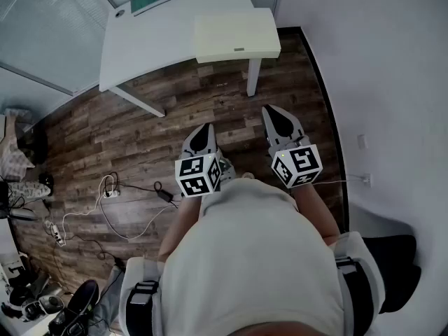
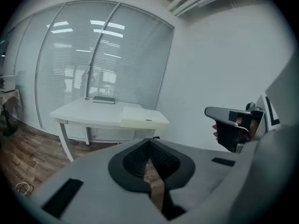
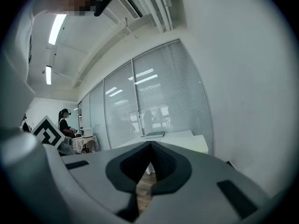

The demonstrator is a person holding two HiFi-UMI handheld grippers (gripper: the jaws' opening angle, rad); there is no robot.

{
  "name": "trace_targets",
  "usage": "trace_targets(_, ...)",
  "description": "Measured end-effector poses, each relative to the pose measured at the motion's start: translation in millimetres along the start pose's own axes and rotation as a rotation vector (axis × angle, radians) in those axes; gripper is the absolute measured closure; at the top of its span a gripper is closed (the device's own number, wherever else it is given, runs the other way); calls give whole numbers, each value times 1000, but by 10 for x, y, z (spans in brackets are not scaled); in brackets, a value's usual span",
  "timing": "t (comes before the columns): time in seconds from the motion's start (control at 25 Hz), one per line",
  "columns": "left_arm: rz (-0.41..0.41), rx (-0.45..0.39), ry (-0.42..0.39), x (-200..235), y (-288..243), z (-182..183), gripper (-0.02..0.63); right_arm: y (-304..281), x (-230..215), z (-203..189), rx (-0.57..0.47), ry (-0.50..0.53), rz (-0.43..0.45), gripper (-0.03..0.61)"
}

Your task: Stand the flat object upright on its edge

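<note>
Our left gripper [image 1: 203, 136] and right gripper [image 1: 279, 121] hang well short of the desk [image 1: 157, 44], jaws closed and empty, since nothing is within reach. The board [image 1: 236, 36] lies flat at the desk's corner.

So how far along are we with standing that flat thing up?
Nothing done yet: the cream flat box lies flat on the white table. In hand: nothing; left gripper and right gripper are shut, empty, well short of the table. Left: approach, grip, stand it on edge.

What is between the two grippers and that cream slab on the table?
Only wood floor and one table leg lie before the slab, as the head view shows.
</note>
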State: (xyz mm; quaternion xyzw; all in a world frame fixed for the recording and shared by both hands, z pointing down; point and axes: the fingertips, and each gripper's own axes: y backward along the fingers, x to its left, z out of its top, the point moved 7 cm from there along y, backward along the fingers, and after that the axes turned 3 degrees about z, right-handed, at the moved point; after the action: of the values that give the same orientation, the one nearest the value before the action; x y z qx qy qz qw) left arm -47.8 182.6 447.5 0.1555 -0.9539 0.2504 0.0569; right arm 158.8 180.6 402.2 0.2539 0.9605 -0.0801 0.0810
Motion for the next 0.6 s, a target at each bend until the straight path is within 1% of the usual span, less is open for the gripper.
trace_targets(0.36, 5, -12, -6, -88, 127, -92, 594, 166, 53, -15, -17, 0, 6, 560)
trace_targets(0.6, 8, -11, -3, -104, 173, -144, 594, 225, 89, -56, -8, 9, 17, 560)
